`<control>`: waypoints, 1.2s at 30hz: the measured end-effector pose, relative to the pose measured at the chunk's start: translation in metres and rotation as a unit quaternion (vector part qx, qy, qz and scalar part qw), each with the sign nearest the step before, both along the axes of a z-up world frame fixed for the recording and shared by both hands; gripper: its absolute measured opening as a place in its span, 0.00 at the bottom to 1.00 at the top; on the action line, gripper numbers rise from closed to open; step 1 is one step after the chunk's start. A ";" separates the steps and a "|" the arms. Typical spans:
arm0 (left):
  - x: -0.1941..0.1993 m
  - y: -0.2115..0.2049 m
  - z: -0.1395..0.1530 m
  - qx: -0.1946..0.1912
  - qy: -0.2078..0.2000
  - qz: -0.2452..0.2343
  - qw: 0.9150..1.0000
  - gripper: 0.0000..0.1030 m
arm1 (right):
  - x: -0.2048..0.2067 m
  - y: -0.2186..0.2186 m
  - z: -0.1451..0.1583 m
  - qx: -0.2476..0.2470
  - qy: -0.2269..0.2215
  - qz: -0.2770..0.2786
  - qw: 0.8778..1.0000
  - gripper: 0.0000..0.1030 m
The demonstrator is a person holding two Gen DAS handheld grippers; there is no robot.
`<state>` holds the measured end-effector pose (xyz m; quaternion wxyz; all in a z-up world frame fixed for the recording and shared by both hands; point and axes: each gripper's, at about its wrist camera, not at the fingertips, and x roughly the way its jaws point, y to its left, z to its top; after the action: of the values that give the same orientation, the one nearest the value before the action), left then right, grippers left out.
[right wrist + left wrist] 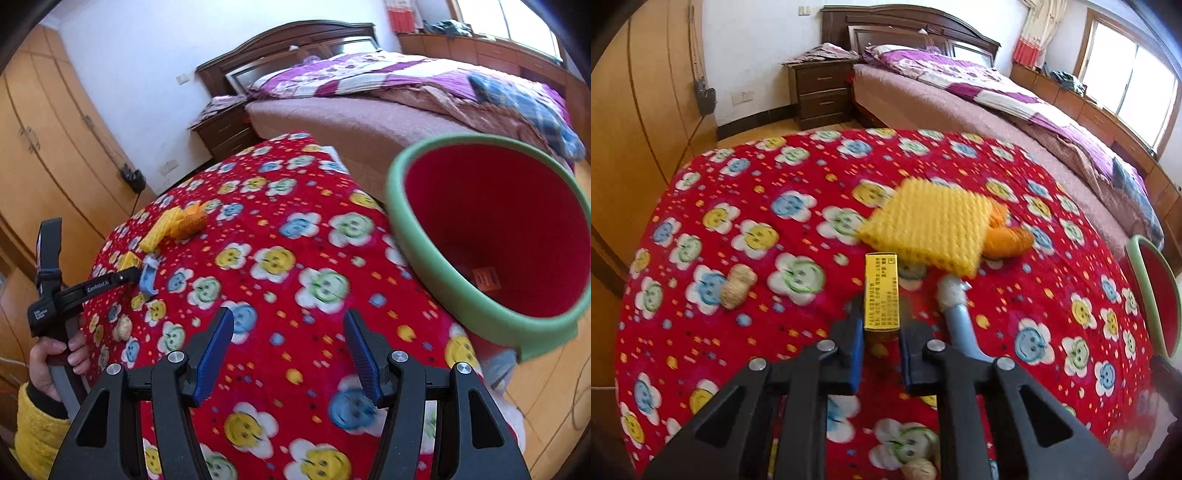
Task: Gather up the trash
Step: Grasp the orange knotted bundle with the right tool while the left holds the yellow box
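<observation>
Left fingers (881, 347) clamp the box (881, 291), right fingers (288, 354) gape; bin (424, 258) holds one scrap, several litter the surface (738, 184).

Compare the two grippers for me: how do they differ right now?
The left gripper is shut, its fingers clamping a small yellow box; the right gripper is open and holds nothing. The left hangs among the scraps, the right beside the green-rimmed bin. Both have blue pads and point down at the red flowered blanket.
</observation>
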<state>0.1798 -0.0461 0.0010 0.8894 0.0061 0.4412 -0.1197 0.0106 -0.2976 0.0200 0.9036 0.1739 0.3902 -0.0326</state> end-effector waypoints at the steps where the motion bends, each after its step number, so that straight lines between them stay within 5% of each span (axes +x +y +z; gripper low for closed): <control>1: 0.003 0.004 0.002 -0.001 -0.001 0.005 1.000 0.15 | 0.006 0.003 0.003 -0.002 -0.001 0.005 1.000 0.61; 8: 0.030 0.032 0.016 -0.011 -0.014 0.053 0.998 0.15 | 0.062 0.026 0.018 -0.012 -0.006 0.039 0.999 0.61; 14: 0.043 0.049 0.010 -0.028 -0.017 0.081 0.996 0.15 | 0.114 0.050 0.003 -0.015 0.015 0.052 0.998 0.62; 18: 0.045 0.053 0.000 -0.033 -0.016 0.092 0.995 0.15 | 0.139 0.063 -0.011 -0.014 0.023 0.062 0.998 0.73; 27: 0.041 0.043 -0.012 -0.038 -0.020 0.076 0.996 0.15 | 0.178 0.093 -0.024 -0.074 0.012 0.090 0.993 0.73; 36: 0.041 0.046 -0.015 -0.049 -0.017 0.069 0.996 0.15 | 0.204 0.104 -0.037 -0.078 0.021 0.096 0.992 0.73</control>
<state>0.2213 -0.0004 -0.0142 0.9021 -0.0656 0.4190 -0.0797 0.2149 -0.1939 -0.0174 0.9049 0.0640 0.4203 0.0205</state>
